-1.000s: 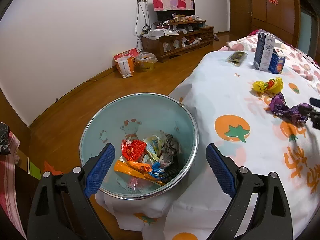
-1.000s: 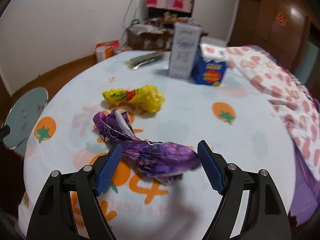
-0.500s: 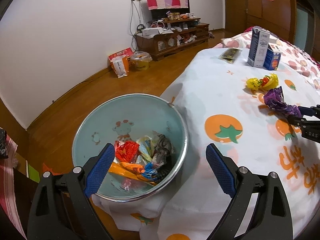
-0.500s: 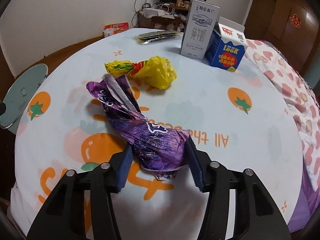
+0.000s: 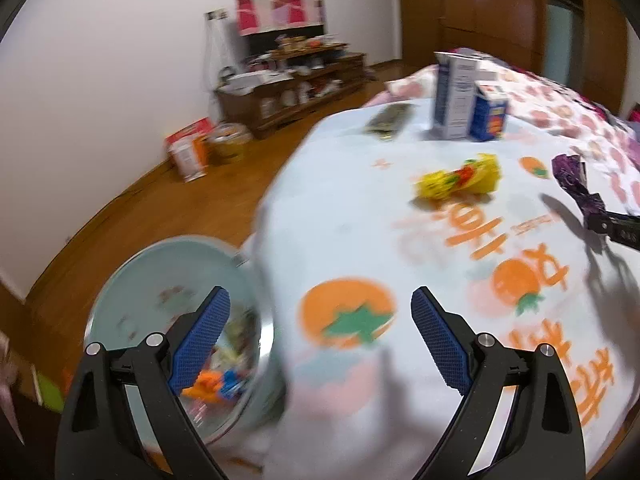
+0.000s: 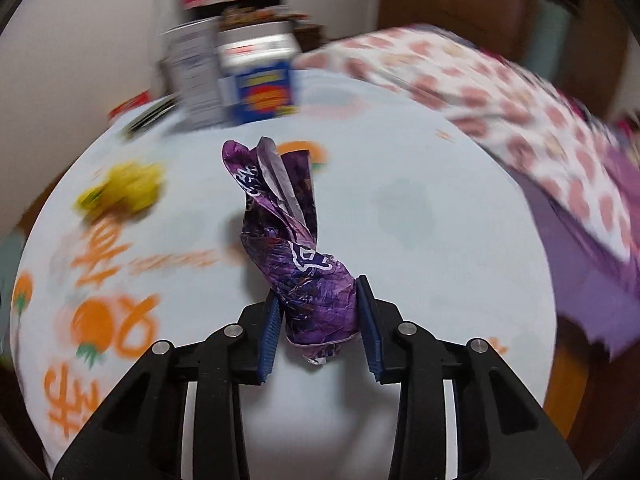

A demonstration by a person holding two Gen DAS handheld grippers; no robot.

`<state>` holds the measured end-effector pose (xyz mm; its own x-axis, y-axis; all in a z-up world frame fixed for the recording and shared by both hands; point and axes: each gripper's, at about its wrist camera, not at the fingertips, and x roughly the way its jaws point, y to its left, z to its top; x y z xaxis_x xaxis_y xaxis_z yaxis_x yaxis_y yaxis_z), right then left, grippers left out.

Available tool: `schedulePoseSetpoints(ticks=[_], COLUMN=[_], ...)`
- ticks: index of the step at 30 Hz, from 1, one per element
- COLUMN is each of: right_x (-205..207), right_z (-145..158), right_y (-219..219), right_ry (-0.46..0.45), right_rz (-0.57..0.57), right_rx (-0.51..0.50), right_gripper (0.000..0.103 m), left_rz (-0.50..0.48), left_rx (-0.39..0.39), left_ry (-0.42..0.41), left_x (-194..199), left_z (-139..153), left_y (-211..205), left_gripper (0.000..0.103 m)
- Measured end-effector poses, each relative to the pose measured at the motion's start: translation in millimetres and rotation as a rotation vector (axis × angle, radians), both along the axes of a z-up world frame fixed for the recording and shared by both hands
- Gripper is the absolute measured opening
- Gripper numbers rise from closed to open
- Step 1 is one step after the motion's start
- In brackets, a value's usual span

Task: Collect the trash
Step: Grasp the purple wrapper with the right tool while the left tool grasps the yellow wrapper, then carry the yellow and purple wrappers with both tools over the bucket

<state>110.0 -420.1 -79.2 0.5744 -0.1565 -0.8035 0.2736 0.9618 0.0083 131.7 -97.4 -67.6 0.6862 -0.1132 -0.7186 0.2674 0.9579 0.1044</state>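
My right tongs (image 6: 318, 320) are closing on the purple wrapper (image 6: 288, 236), both blue pads pressed to its crumpled lower end; the rest of it sticks up and away over the tablecloth (image 6: 400, 208); my left tongs (image 5: 316, 340) stand wide apart with nothing between them, above the cloth's edge; just left of them, lower down, I see the trash bowl (image 5: 132, 280) with bright scraps in it; farther out on the cloth lies the yellow wrapper (image 5: 460, 178), well apart from the purple one; beyond that stand the white carton (image 5: 454, 96) and the blue carton (image 5: 490, 114), touching; left of them a dark flat packet (image 5: 390, 120).
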Motion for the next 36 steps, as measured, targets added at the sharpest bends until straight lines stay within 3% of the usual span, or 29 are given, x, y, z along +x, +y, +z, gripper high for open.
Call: schedulePoseSetpoints(ticks=[3, 11, 15, 21, 23, 24, 25, 36], right_x=[7, 15, 13, 14, 14, 13, 14, 13], right_z=[-5, -15, -14, -14, -14, -14, -14, -15], right_y=[-22, -33, -40, -34, -35, -35, -35, -31], right_ry=[0.008, -0.024, -0.050, -0.042, -0.046, -0.047, -0.047, -0.037], right_rz=[-0.058, -0.070, -0.072, -0.067, -0.067, -0.067, -0.067, -0.067], right_rx=[0.047, 0.074, 0.129, 0.092, 0.103, 0.104, 0.101, 0.064], right_gripper=[0.035, 0.036, 0.036, 0.037, 0.037, 0.037, 0.037, 0.037], left_rz=[-0.052, -0.197, -0.226, -0.201, -0.207, -0.213, -0.216, -0.158], left_rx=[0.007, 0.010, 0.035, 0.037, 0.024, 0.020, 0.016, -0.027], left_ry=[-0.003, -0.042, 0.003, 0.127, 0.128, 0.133, 0.134, 0.130], left_x=[15, 64, 94, 119, 118, 118, 118, 77], left_z=[-2, 1, -17, -41, -40, -40, -40, -34], left_y=[-21, -88, -116, -131, -131, -131, -131, -107], left_gripper=[0.090, 0.088, 0.082, 0.063, 0.053, 0.039, 0.036, 0.033])
